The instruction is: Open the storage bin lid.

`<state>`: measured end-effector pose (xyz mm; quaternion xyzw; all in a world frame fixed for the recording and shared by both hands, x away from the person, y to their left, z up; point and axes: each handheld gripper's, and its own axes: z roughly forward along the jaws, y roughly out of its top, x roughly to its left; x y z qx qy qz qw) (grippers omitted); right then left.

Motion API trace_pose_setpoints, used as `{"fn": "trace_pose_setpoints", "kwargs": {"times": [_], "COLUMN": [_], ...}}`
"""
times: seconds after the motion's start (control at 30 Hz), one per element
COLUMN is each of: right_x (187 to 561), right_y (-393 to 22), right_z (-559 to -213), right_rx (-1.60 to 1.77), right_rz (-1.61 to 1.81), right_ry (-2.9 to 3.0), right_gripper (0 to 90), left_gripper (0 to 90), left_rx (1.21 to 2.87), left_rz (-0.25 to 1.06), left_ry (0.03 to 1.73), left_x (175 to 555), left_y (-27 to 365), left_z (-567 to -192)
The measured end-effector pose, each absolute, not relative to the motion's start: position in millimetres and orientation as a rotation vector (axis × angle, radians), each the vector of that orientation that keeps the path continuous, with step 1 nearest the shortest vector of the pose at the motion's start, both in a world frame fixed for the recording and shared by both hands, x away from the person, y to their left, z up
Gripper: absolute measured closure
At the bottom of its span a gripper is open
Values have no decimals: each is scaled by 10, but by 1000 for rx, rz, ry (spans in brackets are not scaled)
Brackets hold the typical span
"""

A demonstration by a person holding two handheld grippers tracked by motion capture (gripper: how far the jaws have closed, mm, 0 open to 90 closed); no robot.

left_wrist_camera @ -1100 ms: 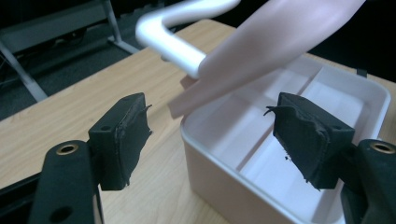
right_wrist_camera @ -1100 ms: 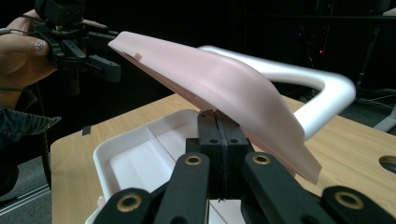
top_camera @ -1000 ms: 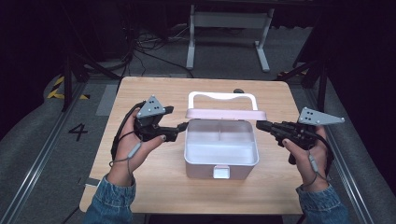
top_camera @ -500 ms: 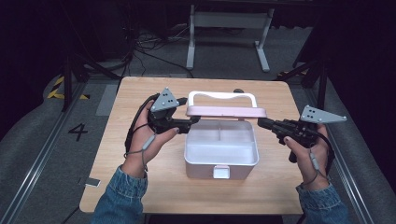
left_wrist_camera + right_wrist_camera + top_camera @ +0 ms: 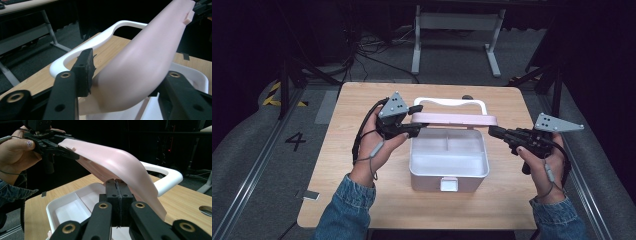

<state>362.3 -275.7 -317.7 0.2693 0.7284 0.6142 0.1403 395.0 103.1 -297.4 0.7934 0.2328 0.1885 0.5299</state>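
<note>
Dark room, wooden desk [image 5: 362,200]. White box [image 5: 448,160] sat open at desk centre, pink lid [image 5: 454,119] raised over its rear edge. Left gripper [image 5: 414,128]: fingers had just been closing, lid's left end between them. Right gripper [image 5: 493,132]: fingers together at lid's right end. Judgement: seat left grip firmly, then move both ends evenly.

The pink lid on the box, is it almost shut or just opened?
The pink lid is raised over the white box, whose compartments look bare. The left gripper, just closing, sits around one end; the right gripper, shut, is at the other. Which way it goes, I cannot tell.
</note>
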Motion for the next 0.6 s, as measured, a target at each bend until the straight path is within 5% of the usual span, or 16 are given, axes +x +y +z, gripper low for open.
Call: {"fn": "trace_pose_setpoints", "kwargs": {"times": [0.6], "right_x": [3583], "right_y": [-2842], "right_z": [-3176], "right_rx": [799], "right_rz": [1760], "right_ry": [2100], "right_gripper": [863], "left_gripper": [613], "left_rx": [1880], "left_rz": [449], "left_ry": [596], "left_x": [4098], "left_y": [1038], "left_z": [-2920]}}
